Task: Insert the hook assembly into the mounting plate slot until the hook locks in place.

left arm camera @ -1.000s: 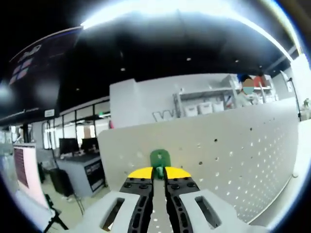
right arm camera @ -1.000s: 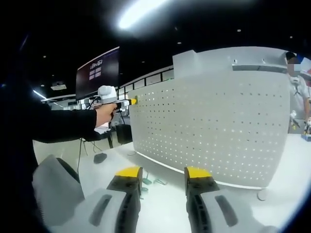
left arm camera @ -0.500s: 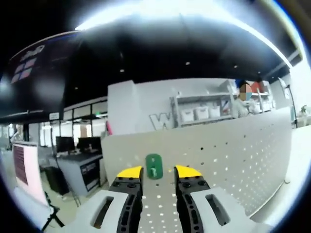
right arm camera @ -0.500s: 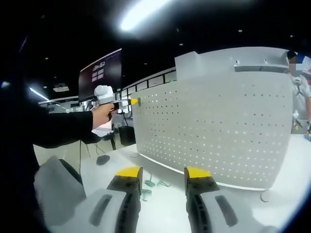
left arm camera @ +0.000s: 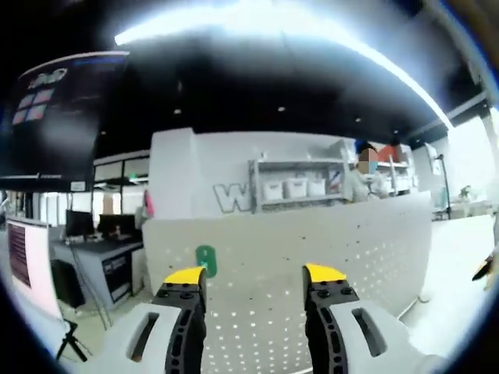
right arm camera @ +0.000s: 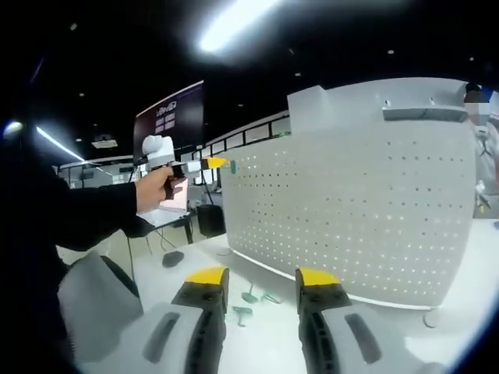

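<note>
I am drawing my left gripper [left arm camera: 255,274] back from the white pegboard [left arm camera: 366,257], and its jaws are now standing spread with nothing between them. A second ago they were pressed together on the green hook [left arm camera: 205,258]; half a second ago they were already parting around it. Now the hook is sitting on the board by itself, just above and outside my left jaw's yellow tip, apart from both pads. I judge that it is hanging seated in the board, since nothing is holding it, though I cannot tell whether it has truly locked.

In the right gripper view my left gripper [right arm camera: 220,164] is showing at the board's near upper edge, held in my hand [right arm camera: 154,187], with a speck of green just beyond its tips. My right gripper [right arm camera: 262,274] is hanging low over the white table [right arm camera: 468,312], jaws spread and empty.

Counting: one pegboard, one hook mounted on it, and what look like three more green hooks [right arm camera: 257,300] lying on the table just ahead of my right jaws, near the board's foot.
</note>
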Motion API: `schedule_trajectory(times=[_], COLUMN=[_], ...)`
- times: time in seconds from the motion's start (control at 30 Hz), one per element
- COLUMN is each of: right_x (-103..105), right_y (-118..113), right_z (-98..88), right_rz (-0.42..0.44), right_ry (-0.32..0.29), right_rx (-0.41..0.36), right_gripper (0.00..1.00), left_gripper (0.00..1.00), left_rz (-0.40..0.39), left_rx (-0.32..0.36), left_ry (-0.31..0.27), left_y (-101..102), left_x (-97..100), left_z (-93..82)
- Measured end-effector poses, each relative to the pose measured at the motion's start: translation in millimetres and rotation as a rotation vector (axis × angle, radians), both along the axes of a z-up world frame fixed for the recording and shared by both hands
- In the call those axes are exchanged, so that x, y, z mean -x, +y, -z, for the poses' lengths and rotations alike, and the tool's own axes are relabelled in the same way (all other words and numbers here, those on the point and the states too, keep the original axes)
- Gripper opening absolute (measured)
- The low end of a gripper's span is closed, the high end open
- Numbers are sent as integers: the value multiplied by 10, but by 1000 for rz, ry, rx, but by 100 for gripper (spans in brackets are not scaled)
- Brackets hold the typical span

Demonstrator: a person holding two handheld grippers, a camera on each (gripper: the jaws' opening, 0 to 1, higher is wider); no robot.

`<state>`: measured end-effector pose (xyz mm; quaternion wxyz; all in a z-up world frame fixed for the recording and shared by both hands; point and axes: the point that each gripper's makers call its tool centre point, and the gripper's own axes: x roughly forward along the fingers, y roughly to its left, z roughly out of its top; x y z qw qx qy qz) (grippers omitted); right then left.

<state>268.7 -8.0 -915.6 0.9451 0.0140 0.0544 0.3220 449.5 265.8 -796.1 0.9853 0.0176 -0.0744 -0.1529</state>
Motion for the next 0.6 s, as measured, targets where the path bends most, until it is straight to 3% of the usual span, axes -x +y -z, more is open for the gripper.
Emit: schedule_trajectory(times=[0.17,0.6], right_x=[18,100], right_y=[34,154], right_z=[6,-80], right_rz=[-12,-58], right_ry=[2,-17], right_rx=[2,-9], right_gripper=[32,32], left_gripper=[55,67], left_rz=[28,74], left_rx=[9,33], left_ry=[-13,30], left_y=[-65,-257], left_x=[262,1002], left_z=[19,249])
